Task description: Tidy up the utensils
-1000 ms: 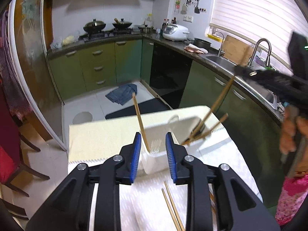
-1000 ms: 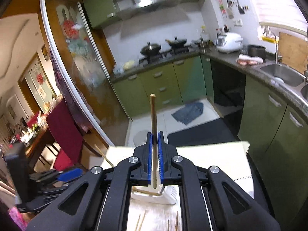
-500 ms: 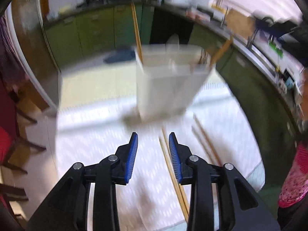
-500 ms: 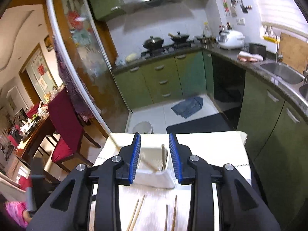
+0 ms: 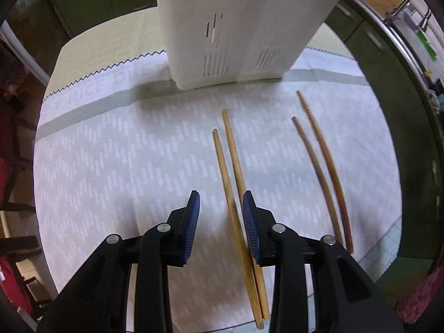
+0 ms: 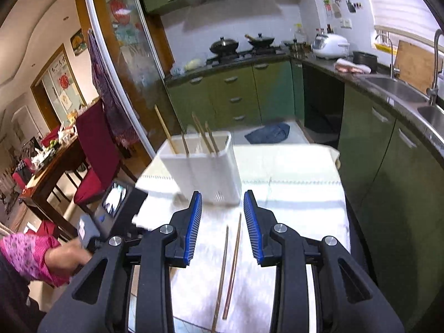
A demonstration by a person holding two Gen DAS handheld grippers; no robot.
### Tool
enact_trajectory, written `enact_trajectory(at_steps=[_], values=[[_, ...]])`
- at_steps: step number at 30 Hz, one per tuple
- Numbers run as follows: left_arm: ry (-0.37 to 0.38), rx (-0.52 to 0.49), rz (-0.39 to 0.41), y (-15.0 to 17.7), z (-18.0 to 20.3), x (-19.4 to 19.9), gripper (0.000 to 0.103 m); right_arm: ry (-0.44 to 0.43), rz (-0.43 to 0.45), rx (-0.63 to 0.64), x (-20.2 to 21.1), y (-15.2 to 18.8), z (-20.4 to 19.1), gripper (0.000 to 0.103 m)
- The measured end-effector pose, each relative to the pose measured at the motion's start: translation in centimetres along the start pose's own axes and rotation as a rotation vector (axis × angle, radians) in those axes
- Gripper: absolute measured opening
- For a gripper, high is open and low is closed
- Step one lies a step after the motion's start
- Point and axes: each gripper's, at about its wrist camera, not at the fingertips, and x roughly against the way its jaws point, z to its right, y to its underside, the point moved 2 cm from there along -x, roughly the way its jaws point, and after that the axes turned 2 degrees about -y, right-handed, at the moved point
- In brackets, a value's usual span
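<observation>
A white utensil holder (image 5: 244, 25) stands on a white patterned cloth (image 5: 116, 161); in the right wrist view the holder (image 6: 202, 166) has several chopsticks standing in it. My left gripper (image 5: 220, 211) is open and low over the cloth, its jaws on either side of a light bamboo chopstick pair (image 5: 236, 177). A darker chopstick pair (image 5: 322, 163) lies to the right. My right gripper (image 6: 222, 213) is open and empty, above the dark pair (image 6: 230, 260) and in front of the holder.
The cloth covers a small table with a yellowish cover (image 6: 285, 158). Green kitchen cabinets (image 6: 238, 94) and a sink counter (image 6: 399, 88) stand behind and to the right. A red chair (image 6: 94, 144) and a dining table stand left. The left hand (image 6: 63, 258) shows at lower left.
My right gripper opened and let its chopstick go into the holder, then pulled back. My left gripper dropped from the holder down to the cloth over the light chopstick pair.
</observation>
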Motion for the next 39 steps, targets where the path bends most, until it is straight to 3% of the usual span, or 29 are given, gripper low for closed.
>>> enact_trajectory(at_steps=[3, 8, 18, 20, 30, 39], values=[[-0.004, 0.000, -0.020, 0.1, 0.4, -0.6, 0.029, -0.002, -0.046, 0.002, -1.3, 1.2, 0.6, 0.032], [-0.028, 0.002, -0.047, -0.1, 1.0, -1.7, 0.016, 0.008, -0.111, -0.020, -3.5, 2.9, 2.0, 0.032], [-0.025, 0.000, -0.073, 0.2, 2.5, -3.2, 0.016, 0.017, -0.242, 0.036, -8.3, 4.8, 0.8, 0.032], [-0.034, -0.008, -0.075, 0.4, 2.7, -3.4, 0.008, 0.014, -0.283, 0.063, -9.7, 5.4, 0.2, 0.032], [-0.047, -0.017, -0.090, 2.0, 1.2, -3.4, 0.007, 0.001, -0.486, 0.121, -17.3, 7.4, -1.3, 0.032], [-0.051, -0.013, -0.080, 2.7, -0.8, -3.3, 0.007, 0.073, -0.576, 0.121, -21.2, 8.5, -1.0, 0.032]])
